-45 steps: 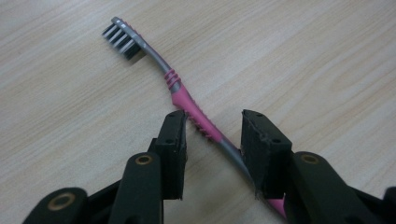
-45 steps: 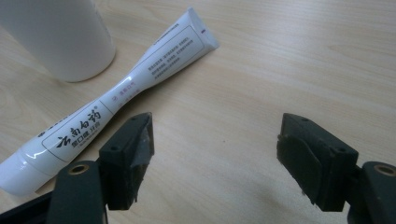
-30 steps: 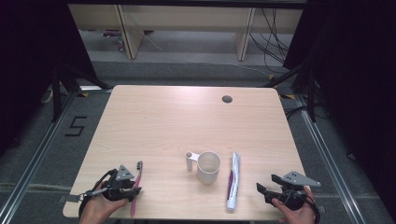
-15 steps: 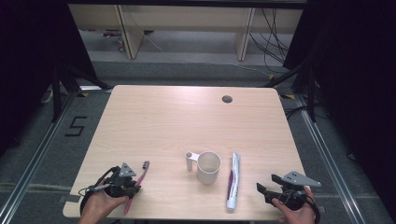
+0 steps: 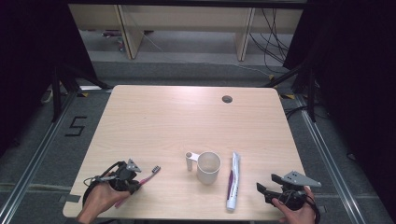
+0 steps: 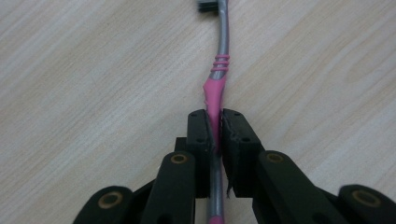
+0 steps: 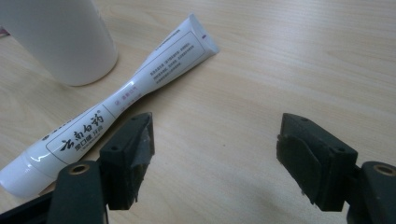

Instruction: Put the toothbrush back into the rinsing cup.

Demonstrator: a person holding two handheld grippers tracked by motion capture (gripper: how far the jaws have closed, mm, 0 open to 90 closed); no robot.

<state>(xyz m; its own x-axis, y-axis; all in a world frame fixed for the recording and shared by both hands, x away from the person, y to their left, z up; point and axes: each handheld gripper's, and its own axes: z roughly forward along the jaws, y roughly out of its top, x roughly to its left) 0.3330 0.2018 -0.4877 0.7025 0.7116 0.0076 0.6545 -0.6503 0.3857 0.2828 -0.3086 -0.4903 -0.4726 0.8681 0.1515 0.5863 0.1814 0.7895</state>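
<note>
Toothbrush (image 6: pixel 218 79) clamped in the left gripper's (image 5: pixel 125 173) closed fingers points along them, bristles toward the mug (image 5: pixel 208 167); the right gripper (image 5: pixel 267 191) gapes empty near the tabletop's front edge.

The toothbrush (image 5: pixel 140 182) is pink and grey, with dark bristles at its far end. It is pinched at its pink middle between the two black jaws of the left gripper (image 5: pixel 125 175), near the front left corner of the table. Its head points toward the white cup, and its handle slants back toward the person's hand.
</note>
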